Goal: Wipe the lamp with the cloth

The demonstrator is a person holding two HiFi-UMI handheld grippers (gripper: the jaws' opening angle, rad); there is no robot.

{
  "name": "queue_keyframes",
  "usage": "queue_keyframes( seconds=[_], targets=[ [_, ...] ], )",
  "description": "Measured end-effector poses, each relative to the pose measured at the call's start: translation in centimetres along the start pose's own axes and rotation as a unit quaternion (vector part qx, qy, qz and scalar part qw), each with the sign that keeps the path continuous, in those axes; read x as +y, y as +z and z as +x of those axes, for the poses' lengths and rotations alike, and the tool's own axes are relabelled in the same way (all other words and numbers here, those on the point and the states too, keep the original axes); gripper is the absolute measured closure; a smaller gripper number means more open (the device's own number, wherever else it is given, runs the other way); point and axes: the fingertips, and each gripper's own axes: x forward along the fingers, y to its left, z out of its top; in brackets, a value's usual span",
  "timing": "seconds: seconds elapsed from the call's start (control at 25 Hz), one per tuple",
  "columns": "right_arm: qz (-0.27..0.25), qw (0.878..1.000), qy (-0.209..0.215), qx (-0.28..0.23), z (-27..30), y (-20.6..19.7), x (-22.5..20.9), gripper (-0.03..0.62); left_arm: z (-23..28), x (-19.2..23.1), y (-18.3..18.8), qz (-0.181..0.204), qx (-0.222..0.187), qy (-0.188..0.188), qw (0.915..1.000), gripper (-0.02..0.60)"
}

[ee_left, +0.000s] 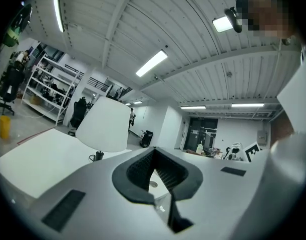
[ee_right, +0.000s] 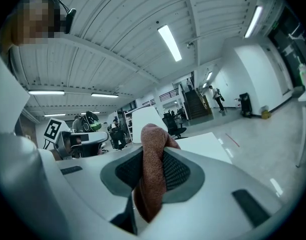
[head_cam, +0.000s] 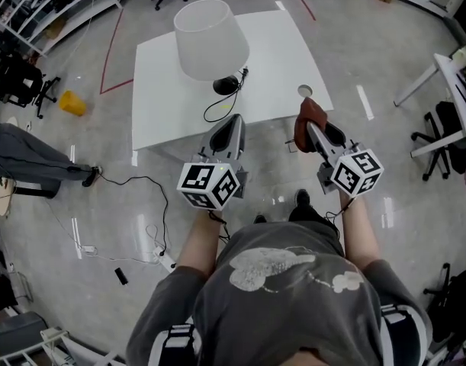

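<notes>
The lamp point(head_cam: 211, 38) is seen standing upright toward the far side of the white table point(head_cam: 164, 90). Its broad white shade is carried over a small black base point(head_cam: 226, 85), and a dark cord point(head_cam: 212, 111) is looped on the tabletop from the base toward the near edge.

The cloth point(head_cam: 308, 117), a reddish-brown knitted piece, is found well to the near right of the lamp, over the table's near right corner. It is pinched between the jaws of the right gripper point(head_cam: 312, 128), with a fold standing up past the tips and the rest hanging below the pads. No contact with the lamp has been made, so the wiping is judged not yet begun.

The left gripper point(head_cam: 231, 126) is held just nearer than the lamp's base, above the cord loop. Its jaws are brought together with nothing between them.

Several risks may be expected from here. The shade is wide and the base small, so the lamp could be tipped or slid if the cloth is pressed sideways against the shade while the base is left unsupported. The cord could be caught by either gripper as it is carried forward, and the lamp dragged with it. Only a narrow fold of cloth is gripped, so it could be pulled free by friction.
</notes>
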Motion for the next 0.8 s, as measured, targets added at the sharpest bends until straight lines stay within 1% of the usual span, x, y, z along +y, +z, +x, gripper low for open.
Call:
queue_keyframes(
  seconds=[0.16,0.36,0.52,0.68,0.8],
  targets=[
    [0.002,1.0,0.026,-0.002,2.2,1.4,-2.5,0.503,2.3,0.1,0.5,0.008,-0.009,0.024,0.9996,0.574],
    [-0.002,0.997,0.076,0.01,5.3,2.9,-5.3,0.503,5.6,0.2,0.5,0.012,-0.018,0.061,0.9979,0.574],
    [0.01,0.995,0.099,0.018,7.4,3.8,-8.4,0.505,8.1,0.6,0.2,0.013,-0.022,0.093,0.9954,0.574],
    [0.016,0.993,0.117,0.018,8.9,4.8,-11.5,0.503,10.6,0.4,0.4,0.02,-0.028,0.116,0.9927,0.574],
    [0.016,0.99,0.135,0.027,9.5,5.1,-12.9,0.503,11.8,0.2,0.4,0.024,-0.035,0.135,0.99,0.574]
  ],
)
